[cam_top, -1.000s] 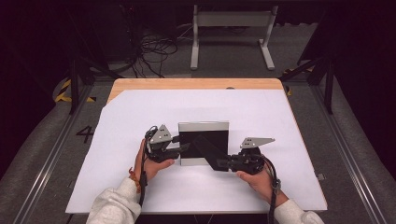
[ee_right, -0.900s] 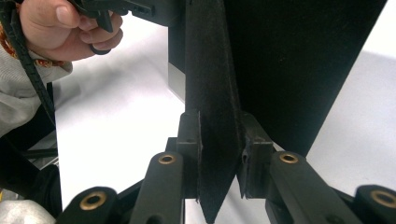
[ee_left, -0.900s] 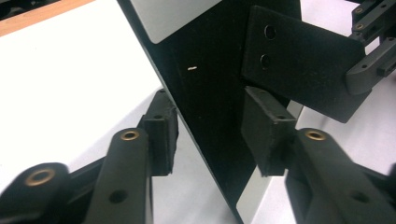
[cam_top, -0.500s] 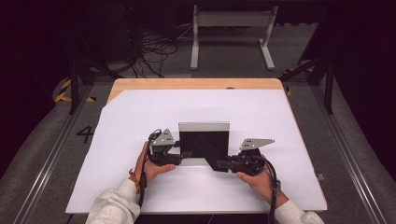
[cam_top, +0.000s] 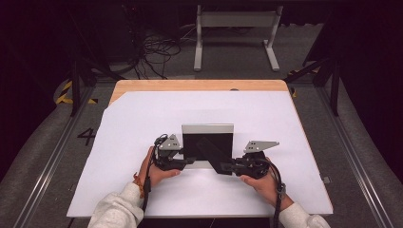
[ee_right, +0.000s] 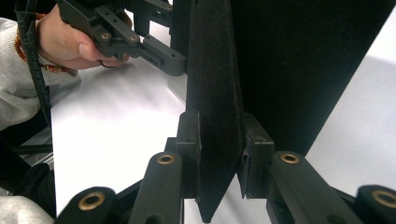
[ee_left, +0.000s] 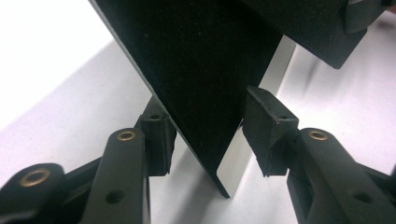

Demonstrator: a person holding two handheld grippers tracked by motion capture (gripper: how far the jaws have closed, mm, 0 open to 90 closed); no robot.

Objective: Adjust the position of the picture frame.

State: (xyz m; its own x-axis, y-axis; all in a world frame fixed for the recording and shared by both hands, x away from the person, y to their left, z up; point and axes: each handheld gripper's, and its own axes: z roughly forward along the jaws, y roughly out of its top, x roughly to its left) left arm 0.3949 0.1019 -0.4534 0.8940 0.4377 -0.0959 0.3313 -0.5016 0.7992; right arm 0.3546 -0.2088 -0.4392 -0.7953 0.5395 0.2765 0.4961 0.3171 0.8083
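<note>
A picture frame (cam_top: pixel 207 142) with a black back and a silver rim stands upright on the white sheet, its back toward me. My left gripper (cam_top: pixel 190 161) is at its lower left edge. The frame's edge (ee_left: pixel 205 93) sits between the pads, which rest against both faces. Those jaws have just been closing on it. My right gripper (cam_top: pixel 223 167) is shut on the frame's black fold-out stand leg (ee_right: pixel 215 93), which swings out from the back panel (ee_right: pixel 303 70). The left gripper (ee_right: pixel 163 51) and the hand holding it appear beyond the leg.
The white sheet (cam_top: pixel 142 123) covers most of a wooden table (cam_top: pixel 190 85). Dark floor, cables and a metal stand (cam_top: pixel 235 28) lie beyond the far edge. Rails run along both sides of the table.
The left gripper has shifted slightly at the frame's left edge. The frame and the right gripper have stayed where they were.
</note>
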